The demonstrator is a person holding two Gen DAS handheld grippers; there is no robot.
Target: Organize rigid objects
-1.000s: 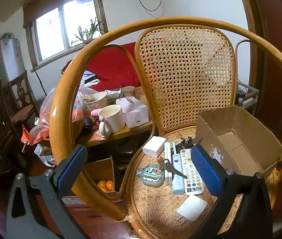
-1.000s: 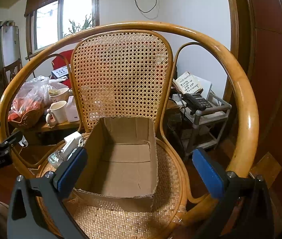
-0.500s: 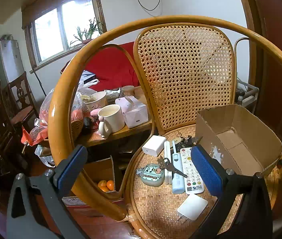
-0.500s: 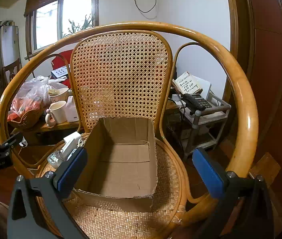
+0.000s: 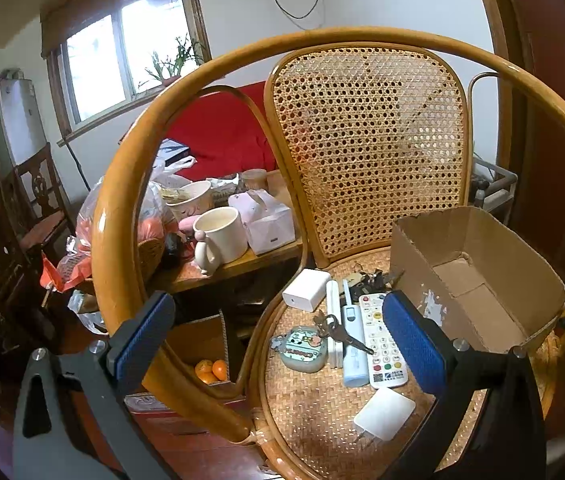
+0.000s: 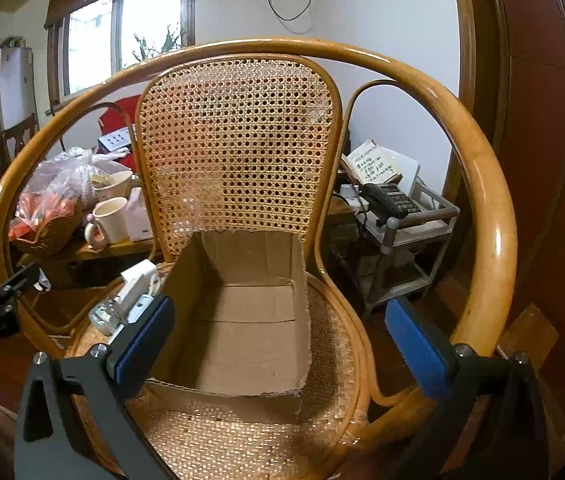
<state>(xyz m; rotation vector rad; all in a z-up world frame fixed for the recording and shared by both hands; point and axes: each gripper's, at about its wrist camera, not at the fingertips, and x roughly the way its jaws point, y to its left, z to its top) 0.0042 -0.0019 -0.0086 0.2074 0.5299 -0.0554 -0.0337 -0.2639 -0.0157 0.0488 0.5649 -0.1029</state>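
Note:
An empty cardboard box (image 5: 478,280) (image 6: 242,312) stands on the right of a rattan chair seat (image 5: 322,396). Left of it lie a white remote (image 5: 382,340), a light blue device (image 5: 352,348), a white stick (image 5: 334,320), keys (image 5: 338,332), a green cartoon case (image 5: 300,350), a white cube charger (image 5: 306,290), a flat white charger (image 5: 384,414) and a dark key bunch (image 5: 370,280). My left gripper (image 5: 278,344) is open above the seat's front left. My right gripper (image 6: 278,344) is open in front of the box. Some of the white items (image 6: 130,296) show beside the box.
The chair's curved arm (image 5: 122,248) and cane back (image 5: 366,144) ring the seat. A low table (image 5: 222,268) with a mug (image 5: 218,236), bowl and bags stands to the left. A cart with a telephone (image 6: 390,200) stands to the right.
Both views have shifted only slightly. Both grippers stay open and nothing on the seat has moved.

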